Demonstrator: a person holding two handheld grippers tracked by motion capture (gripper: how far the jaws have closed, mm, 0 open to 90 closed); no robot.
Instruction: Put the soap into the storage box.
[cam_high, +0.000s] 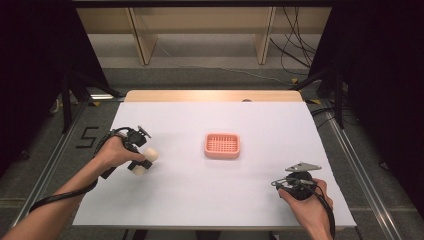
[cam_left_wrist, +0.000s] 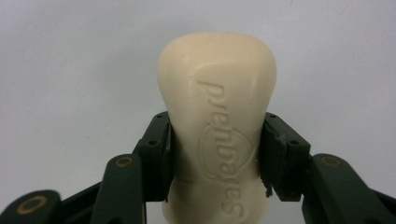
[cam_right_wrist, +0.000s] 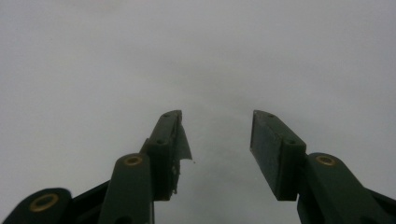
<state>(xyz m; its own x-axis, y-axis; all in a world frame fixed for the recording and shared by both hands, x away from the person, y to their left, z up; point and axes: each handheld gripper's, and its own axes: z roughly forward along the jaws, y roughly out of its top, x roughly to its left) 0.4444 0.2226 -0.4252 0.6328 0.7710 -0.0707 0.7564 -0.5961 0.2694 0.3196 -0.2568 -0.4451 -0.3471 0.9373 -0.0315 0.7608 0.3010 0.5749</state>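
Observation:
A cream bar of soap (cam_left_wrist: 217, 121) with embossed lettering sits between the two black jaws of my left gripper (cam_left_wrist: 215, 149), whose pads press its sides. In the high view the same soap (cam_high: 144, 161) is at the left of the white table, held by my left gripper (cam_high: 140, 157). A pink soap dish (cam_high: 222, 145) with a ribbed floor lies near the table's middle, well to the right of the soap. My right gripper (cam_high: 281, 184) rests at the front right, and in its own view the right gripper (cam_right_wrist: 215, 140) stands open over bare white surface.
The white table sheet (cam_high: 210, 190) ends at a wooden strip at the back. Metal rails run along both sides on the floor. Cables and wooden frame legs lie beyond the far edge.

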